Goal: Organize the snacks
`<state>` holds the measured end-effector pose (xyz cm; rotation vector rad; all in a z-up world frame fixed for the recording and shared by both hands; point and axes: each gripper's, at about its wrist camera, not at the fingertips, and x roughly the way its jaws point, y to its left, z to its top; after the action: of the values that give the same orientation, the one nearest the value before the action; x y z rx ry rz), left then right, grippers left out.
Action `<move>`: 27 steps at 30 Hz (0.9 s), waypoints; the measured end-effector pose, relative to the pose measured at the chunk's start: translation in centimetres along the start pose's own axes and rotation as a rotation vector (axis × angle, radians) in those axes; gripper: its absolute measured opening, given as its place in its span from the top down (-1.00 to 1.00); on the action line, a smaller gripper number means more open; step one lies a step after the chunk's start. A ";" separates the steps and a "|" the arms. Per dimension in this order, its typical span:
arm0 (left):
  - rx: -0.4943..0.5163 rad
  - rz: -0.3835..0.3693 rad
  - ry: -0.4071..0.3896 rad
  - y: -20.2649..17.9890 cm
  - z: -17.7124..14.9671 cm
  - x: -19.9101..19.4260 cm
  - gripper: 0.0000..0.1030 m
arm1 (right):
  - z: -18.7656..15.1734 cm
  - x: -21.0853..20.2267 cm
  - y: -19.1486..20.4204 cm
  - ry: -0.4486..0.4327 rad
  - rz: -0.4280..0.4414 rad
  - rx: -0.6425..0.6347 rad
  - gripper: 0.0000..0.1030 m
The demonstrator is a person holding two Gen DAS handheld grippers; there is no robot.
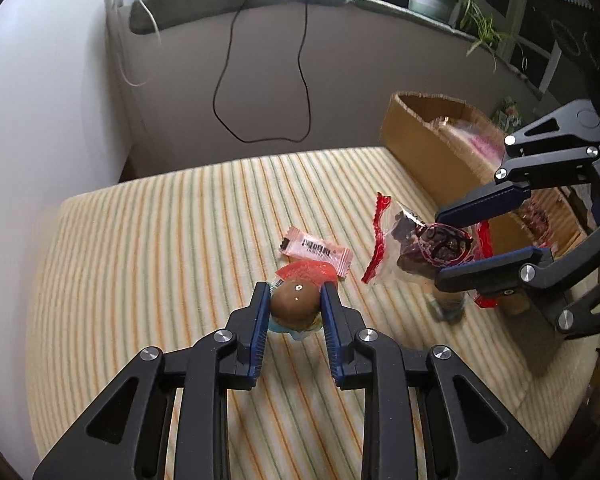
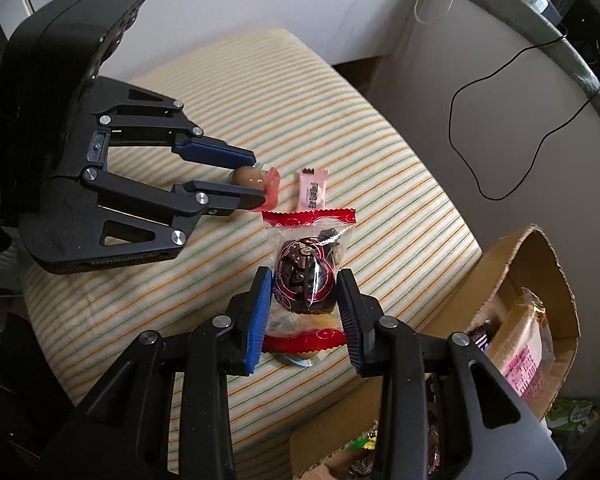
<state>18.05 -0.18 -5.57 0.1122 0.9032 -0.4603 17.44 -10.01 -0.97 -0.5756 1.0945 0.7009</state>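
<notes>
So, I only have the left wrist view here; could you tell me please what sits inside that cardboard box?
Observer: The cardboard box holds several packets; a tan one with a pink label leans against its wall.
Operator: Thank you. Is the right gripper squarely on the red-edged bag?
Observer: Yes, the right gripper has a pad on each side of the red-edged bag, across the dark contents.
Operator: And is anything under that bag?
Observer: A pale wrapped item shows just beneath its lower red seal; I cannot tell what it is.
</notes>
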 end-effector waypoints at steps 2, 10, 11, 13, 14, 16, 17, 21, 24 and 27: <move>-0.001 0.002 -0.017 -0.3 0.3 -1.0 0.54 | -0.3 -1.1 -0.2 -0.024 -0.001 0.012 0.33; 0.033 -0.005 -0.070 -3.3 2.3 -3.1 0.54 | -2.6 -6.1 -3.1 -0.123 -0.028 0.102 0.33; 0.040 -0.010 -0.075 -4.0 2.7 -3.2 0.54 | -3.0 -6.8 -3.7 -0.137 -0.037 0.118 0.33; 0.050 -0.020 -0.081 -5.2 3.3 -3.0 0.54 | -3.8 -7.9 -4.9 -0.156 -0.052 0.145 0.33; 0.055 -0.026 -0.084 -5.7 3.6 -3.0 0.54 | -4.3 -8.4 -5.7 -0.167 -0.062 0.164 0.33; 0.068 -0.043 -0.090 -7.1 4.2 -2.6 0.54 | -4.8 -9.1 -7.2 -0.174 -0.081 0.195 0.33; 0.073 -0.049 -0.091 -7.6 4.4 -2.6 0.54 | -5.3 -9.4 -8.0 -0.177 -0.089 0.211 0.33; 0.103 -0.077 -0.094 -10.4 5.7 -1.7 0.54 | -7.1 -9.4 -11.1 -0.180 -0.113 0.275 0.33; 0.121 -0.095 -0.095 -12.1 6.3 -1.3 0.54 | -8.7 -9.4 -13.1 -0.182 -0.130 0.320 0.33; 0.135 -0.109 -0.091 -13.6 6.8 -0.9 0.54 | -10.1 -9.4 -15.4 -0.183 -0.143 0.367 0.33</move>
<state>16.69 -13.97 0.61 0.1644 0.7908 -0.6230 20.34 -29.47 5.38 -0.2653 0.9700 0.4054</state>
